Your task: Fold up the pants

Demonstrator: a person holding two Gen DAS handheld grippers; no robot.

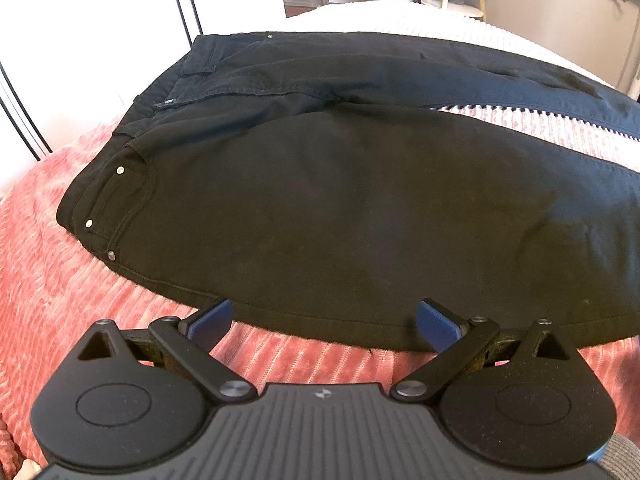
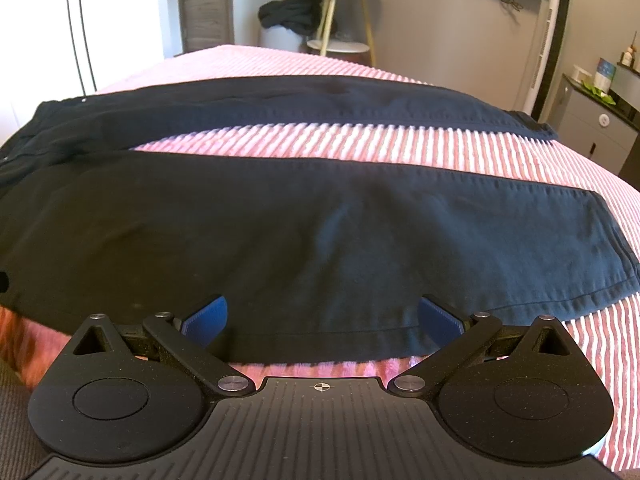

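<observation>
Pants (image 1: 340, 200), black, spread flat on pink ribbed blanket (image 1: 48, 280), legs apart, waist to the left; far hem cut off in left view, waistband dim in right view. Left gripper (image 1: 324, 320) wide, empty, at near leg's edge. Right gripper (image 2: 322, 318) likewise wide, empty. Small side table (image 2: 344, 16) and dark clothes pile (image 2: 292, 12) beyond.

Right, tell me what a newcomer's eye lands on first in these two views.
First, the black pants spread flat across the pink ribbed bedspread, waistband to the left and the two legs parted, with a strip of bedspread showing between them. Next, the blue-padded tongs in the foreground: left tongs and right tongs both stand open at the near edge of the pants, gripping nothing.
</observation>
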